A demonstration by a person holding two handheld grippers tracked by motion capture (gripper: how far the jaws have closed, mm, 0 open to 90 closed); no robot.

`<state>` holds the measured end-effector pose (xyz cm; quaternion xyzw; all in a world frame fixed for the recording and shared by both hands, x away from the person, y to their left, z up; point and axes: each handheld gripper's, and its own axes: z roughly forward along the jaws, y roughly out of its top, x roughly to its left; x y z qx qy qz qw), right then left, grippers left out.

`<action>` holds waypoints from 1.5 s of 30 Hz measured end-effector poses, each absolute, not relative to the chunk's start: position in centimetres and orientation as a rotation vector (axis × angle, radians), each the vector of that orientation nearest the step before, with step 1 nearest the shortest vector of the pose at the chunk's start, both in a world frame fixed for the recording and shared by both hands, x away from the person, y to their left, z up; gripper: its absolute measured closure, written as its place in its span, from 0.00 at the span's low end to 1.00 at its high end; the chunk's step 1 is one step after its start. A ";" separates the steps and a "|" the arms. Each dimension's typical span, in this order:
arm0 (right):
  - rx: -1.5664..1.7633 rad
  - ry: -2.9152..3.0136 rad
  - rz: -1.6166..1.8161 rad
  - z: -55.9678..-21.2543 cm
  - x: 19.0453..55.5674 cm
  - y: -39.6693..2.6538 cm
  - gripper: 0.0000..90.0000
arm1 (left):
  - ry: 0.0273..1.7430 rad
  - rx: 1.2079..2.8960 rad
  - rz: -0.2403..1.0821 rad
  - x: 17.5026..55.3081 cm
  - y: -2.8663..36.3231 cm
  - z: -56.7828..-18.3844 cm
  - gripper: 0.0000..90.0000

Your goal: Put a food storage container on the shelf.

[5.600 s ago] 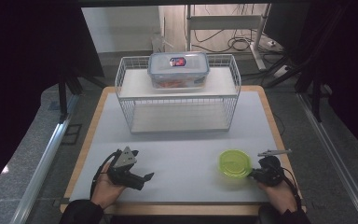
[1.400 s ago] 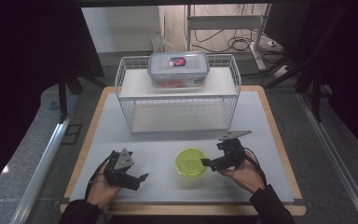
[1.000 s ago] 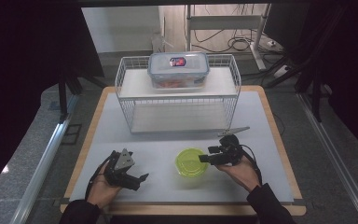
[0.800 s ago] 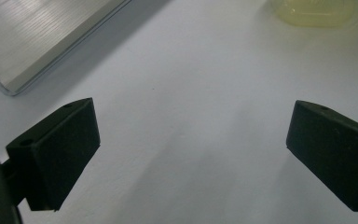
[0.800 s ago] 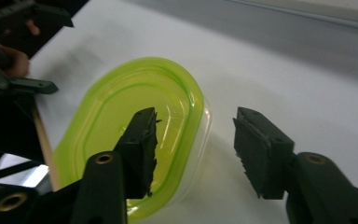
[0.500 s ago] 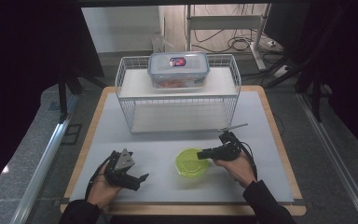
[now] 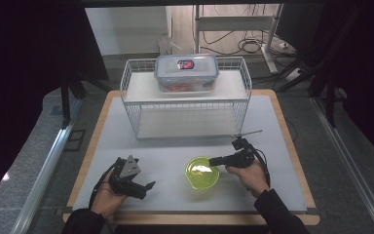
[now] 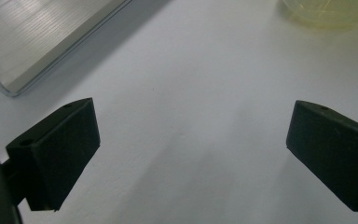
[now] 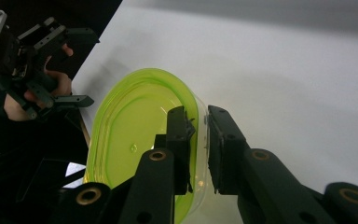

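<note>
The green bowl [image 7: 202, 172] sits near the counter's [image 7: 282, 195] front edge, at its middle. The right gripper [image 9: 199, 135] is clamped on the bowl's rim, one jaw inside the wall, one outside. It looks like light, thin, slippery plastic, so the rim suits gripping. The left gripper [image 8: 191, 140] hovers spread apart by the front-left corner. What fills the lidded box [image 7: 186, 72] on the wire rack [image 7: 185, 105] is hard to make out.

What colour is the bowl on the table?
Clear yellow-green bowl, best seen in the right gripper view.

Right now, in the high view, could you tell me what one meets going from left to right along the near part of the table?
Left gripper → green bowl → right gripper, closed on the bowl's rim.
</note>
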<state>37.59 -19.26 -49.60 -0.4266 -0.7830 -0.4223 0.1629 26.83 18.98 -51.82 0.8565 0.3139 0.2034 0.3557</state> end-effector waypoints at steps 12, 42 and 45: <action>-1.197 -2.244 -1.239 -48.9 37.3 -18.2 0.90 | 0.811 2.211 0.529 26.8 19.0 -51.8 0.03; -1.249 -2.210 -1.205 -49.2 36.5 -18.5 0.91 | 0.810 2.209 0.531 26.8 18.9 -51.8 0.03; -1.240 -2.242 -1.225 -48.7 36.4 -18.3 0.91 | 0.810 2.208 0.533 26.8 18.9 -51.8 0.03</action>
